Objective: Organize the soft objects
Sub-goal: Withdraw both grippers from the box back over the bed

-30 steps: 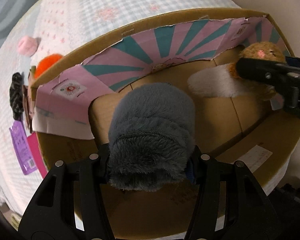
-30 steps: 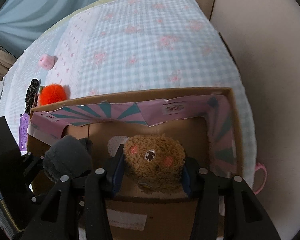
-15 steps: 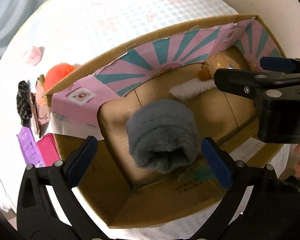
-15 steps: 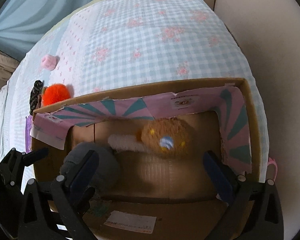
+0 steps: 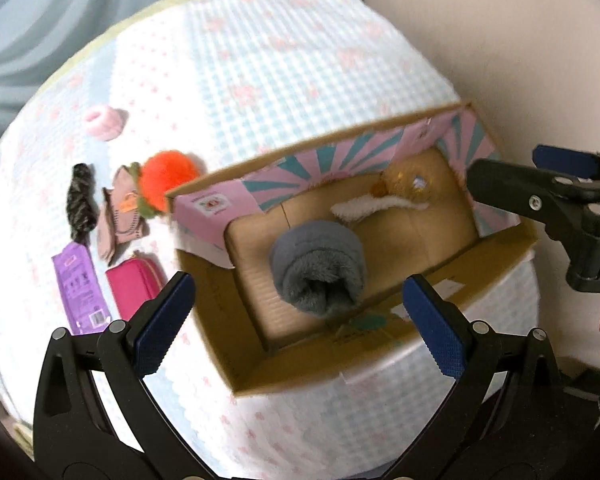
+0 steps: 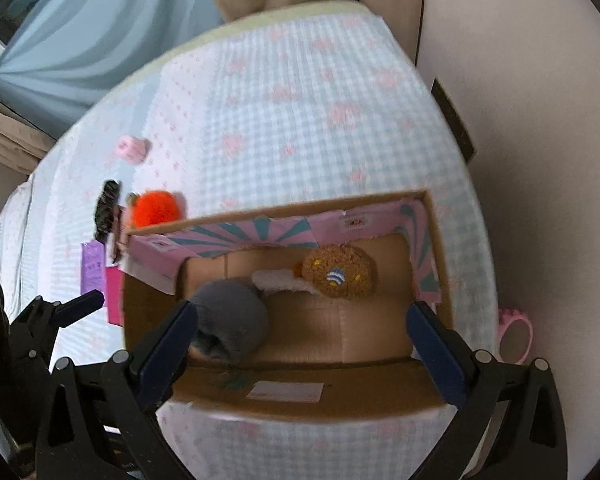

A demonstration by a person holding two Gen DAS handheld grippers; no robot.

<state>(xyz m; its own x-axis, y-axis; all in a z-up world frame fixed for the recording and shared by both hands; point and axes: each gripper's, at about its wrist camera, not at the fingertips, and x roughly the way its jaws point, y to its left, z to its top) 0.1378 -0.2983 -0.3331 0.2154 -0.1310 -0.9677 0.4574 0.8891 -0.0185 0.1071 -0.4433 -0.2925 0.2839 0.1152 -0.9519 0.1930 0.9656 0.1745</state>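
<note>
From the left wrist, our left gripper hangs with its jaws spread wide and nothing between them, above the near edge of the cardboard box. The grey plush roll lies inside on the box floor, the brown plush toy toward the far right corner. The loose soft things sit past the box's left edge on the bed: the orange pom-pom touching the far-left corner, the pink puff farther off.

From the right wrist, our right gripper is likewise released and empty. The pom-pom lies far left, so we judge the left hand nearer.
</note>
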